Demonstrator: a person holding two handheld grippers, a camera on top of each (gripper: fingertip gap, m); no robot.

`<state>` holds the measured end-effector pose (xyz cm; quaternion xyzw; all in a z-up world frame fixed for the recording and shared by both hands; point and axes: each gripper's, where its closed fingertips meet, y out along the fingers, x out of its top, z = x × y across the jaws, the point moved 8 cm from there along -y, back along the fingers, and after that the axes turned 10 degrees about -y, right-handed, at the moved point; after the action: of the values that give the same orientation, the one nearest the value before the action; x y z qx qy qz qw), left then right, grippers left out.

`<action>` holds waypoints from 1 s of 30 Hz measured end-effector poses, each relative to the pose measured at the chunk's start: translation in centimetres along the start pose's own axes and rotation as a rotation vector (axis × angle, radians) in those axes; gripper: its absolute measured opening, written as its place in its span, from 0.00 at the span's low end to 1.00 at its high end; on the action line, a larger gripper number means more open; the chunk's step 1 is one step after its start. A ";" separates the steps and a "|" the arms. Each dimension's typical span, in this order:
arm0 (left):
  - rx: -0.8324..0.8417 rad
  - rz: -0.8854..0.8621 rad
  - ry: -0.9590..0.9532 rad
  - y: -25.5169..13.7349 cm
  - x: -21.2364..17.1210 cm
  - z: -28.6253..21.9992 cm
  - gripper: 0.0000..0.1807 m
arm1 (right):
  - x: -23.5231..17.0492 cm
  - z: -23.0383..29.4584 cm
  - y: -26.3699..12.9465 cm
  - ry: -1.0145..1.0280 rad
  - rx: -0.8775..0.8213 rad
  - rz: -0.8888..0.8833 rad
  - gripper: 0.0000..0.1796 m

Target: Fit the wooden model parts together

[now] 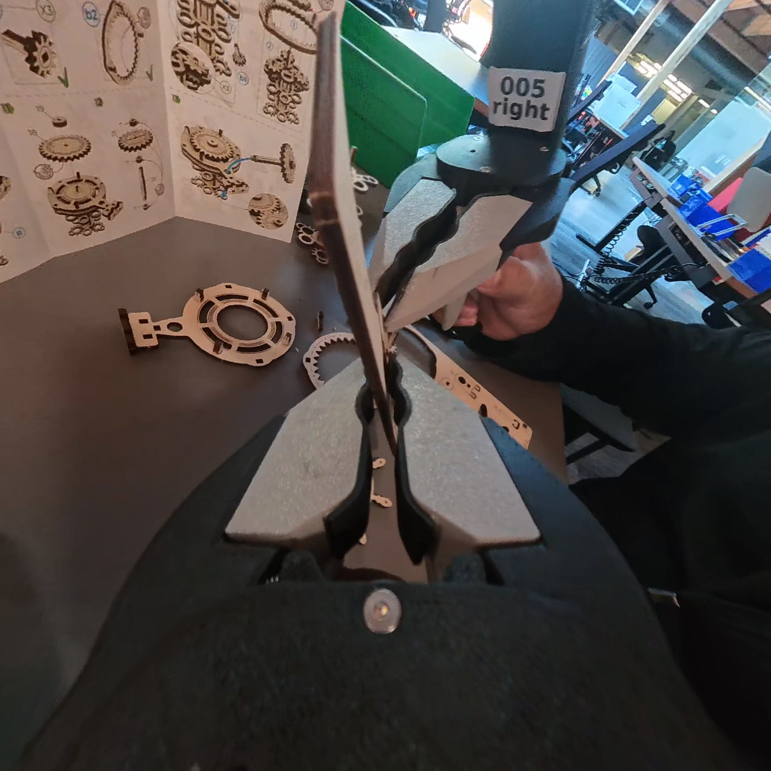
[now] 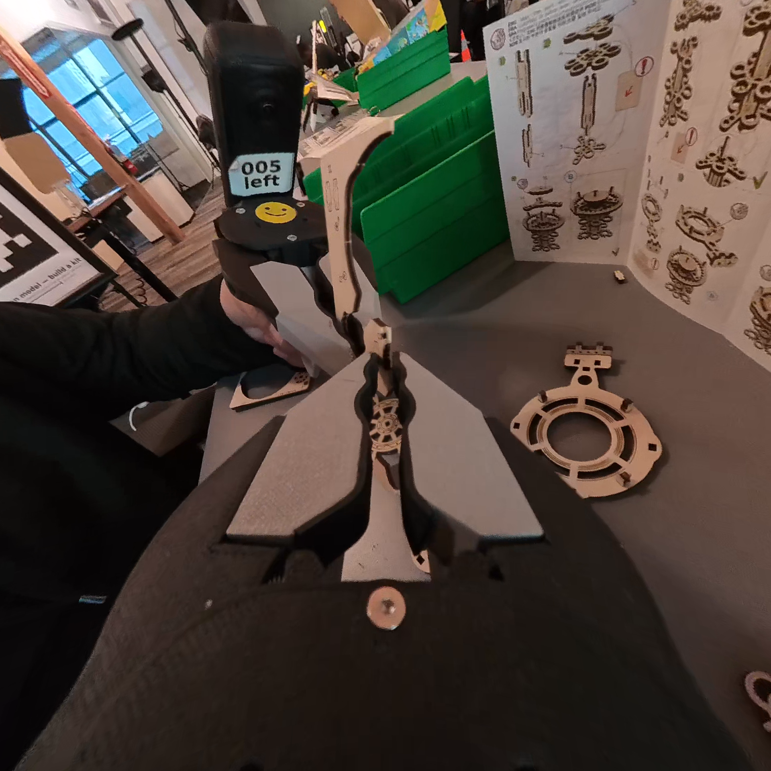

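A thin wooden sheet (image 1: 346, 233) with parts cut out of it stands nearly on edge above the grey surface (image 1: 125, 417), its lower end pinched between the fingers of the left gripper (image 1: 381, 400), which are closed on it. From the right wrist view the same sheet (image 2: 340, 233) shows as a pale curved strip rising beside the left gripper (image 2: 333, 325). The right gripper (image 2: 381, 375) has its fingers drawn in narrow around a small wooden piece (image 2: 377, 338) whose notched tip pokes out just beside the sheet's lower edge; a small spoked gear (image 2: 386, 425) shows in the gap between those fingers. In the left wrist view the right gripper (image 1: 390, 317) reaches in from the right, tip close to the sheet. On the surface, well apart, lies a flat ring-shaped wooden frame (image 2: 584, 434) with a slotted tab, and a toothed ring (image 1: 323, 354) lies near the sheet's base. A folded instruction sheet (image 1: 146, 125) stands upright behind, with green bins (image 2: 425, 217) beside it.
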<state>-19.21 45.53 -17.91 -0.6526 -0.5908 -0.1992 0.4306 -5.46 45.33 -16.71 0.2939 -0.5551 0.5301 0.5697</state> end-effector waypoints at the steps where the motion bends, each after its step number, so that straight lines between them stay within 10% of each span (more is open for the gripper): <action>1: 0.013 0.001 -0.003 0.0 -0.1 0.1 0.00 | -0.1 0.0 0.1 0.005 -0.016 0.006 0.02; 15: 0.073 -0.020 0.015 -0.4 0.0 0.6 0.00 | 0.5 1.8 1.4 -0.317 -0.338 0.122 0.01; 22: -0.097 -0.018 -0.060 -1.0 -0.5 0.4 0.00 | 0.0 0.5 0.9 0.007 0.030 -0.048 0.01; 30: -0.096 -0.038 -0.107 -1.2 -0.4 1.2 0.00 | -0.3 -0.6 0.2 0.071 0.079 -0.059 0.06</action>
<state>-20.74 46.16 -18.46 -0.6708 -0.6152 -0.2003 0.3626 -5.41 45.88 -17.18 0.3135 -0.5039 0.5447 0.5925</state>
